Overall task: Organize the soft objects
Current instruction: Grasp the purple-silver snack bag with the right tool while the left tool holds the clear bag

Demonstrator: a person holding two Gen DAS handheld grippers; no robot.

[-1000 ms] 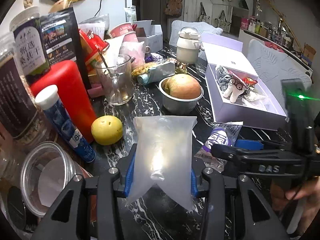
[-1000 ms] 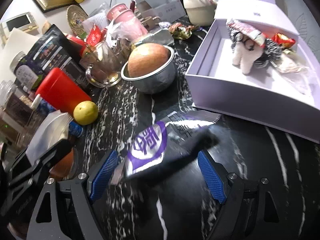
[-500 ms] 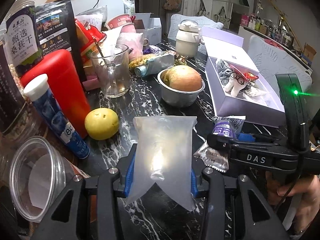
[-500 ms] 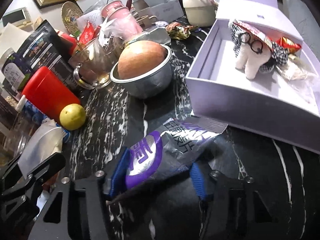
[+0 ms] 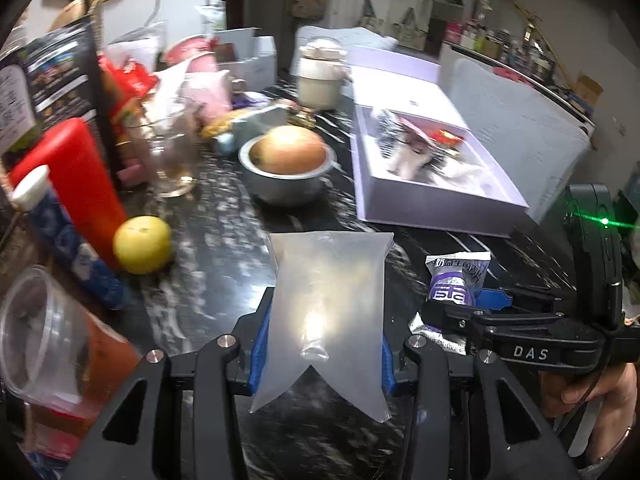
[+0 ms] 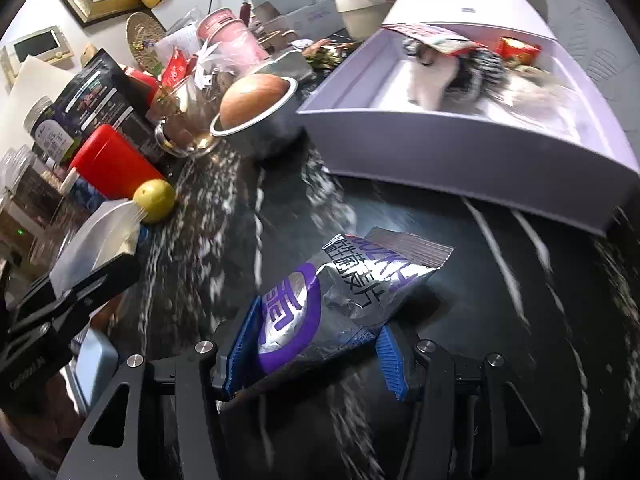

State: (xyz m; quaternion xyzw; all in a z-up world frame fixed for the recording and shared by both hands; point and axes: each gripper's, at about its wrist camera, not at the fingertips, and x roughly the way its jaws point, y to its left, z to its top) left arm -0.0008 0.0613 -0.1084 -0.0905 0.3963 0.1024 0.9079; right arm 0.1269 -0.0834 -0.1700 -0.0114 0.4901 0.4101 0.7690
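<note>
The box [image 6: 460, 152] is the biggest thing here, a pale lilac tray lying open toward the table's [image 6: 500, 280] far right edge, with a plush toy [image 6: 440, 68] and a few wrappers already in it. It looks stiff and would probably take more soft things dropped over its near wall.

The clear bag [image 5: 326, 304] comes next, well off the near edge and up off the table. The left gripper [image 5: 322, 354] is clamped on its lower half, jaws narrow with both blue pads against its sides. It looks puffed, light and slick (the glare suggests smooth film), so a hold low on the body, not on the thin top seam, seems safest.

The foil packet [image 6: 340, 296] is smallest, raised above the table just in front of the box's near wall. The right gripper [image 6: 316, 354] has it about half-closed between the pads at its purple end, the crimped end sticking out free. It will likely crumple and slide, so firm pressure across the filled middle seems wise.
</note>
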